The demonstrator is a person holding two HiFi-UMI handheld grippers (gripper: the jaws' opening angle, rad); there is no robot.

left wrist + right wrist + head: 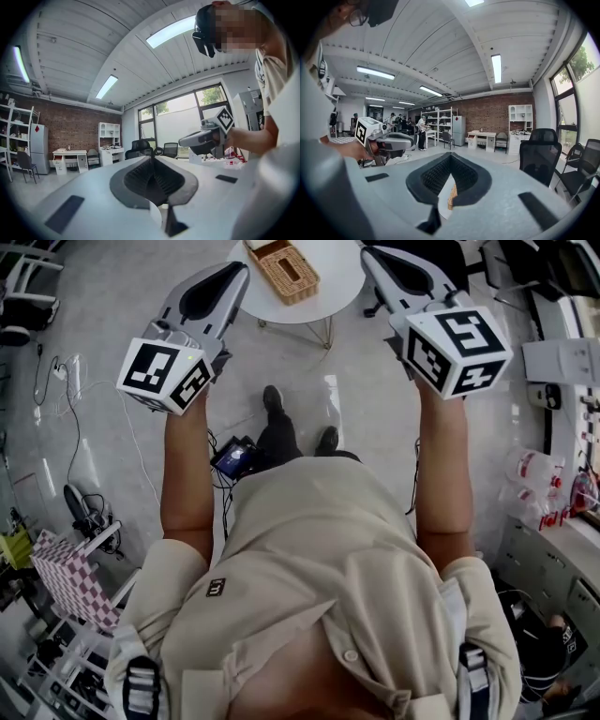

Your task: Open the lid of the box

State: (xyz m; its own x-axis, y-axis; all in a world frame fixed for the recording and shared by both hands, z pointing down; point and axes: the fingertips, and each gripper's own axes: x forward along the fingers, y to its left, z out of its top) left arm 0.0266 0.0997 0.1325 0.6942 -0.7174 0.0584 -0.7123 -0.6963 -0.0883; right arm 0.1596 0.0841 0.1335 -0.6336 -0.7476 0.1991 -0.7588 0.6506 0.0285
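Note:
A woven wicker box (282,268) with a slot in its lid sits on a small round white table (337,277) at the top of the head view. Both grippers are held up in the air, near the table's edge and apart from the box. My left gripper (238,271) is left of the box, its jaws together and empty. My right gripper (369,254) is right of the box, shut with nothing held. In the right gripper view a sliver of the wicker box (451,197) shows below the closed jaws. Each gripper view shows the other gripper, the left gripper (386,140) and the right gripper (206,138).
A person stands below me on a glossy grey floor with cables (70,390). A checkered board (70,577) lies at lower left and a counter with bottles (539,484) runs along the right. Office chairs (540,157), desks and shelves fill the room beyond.

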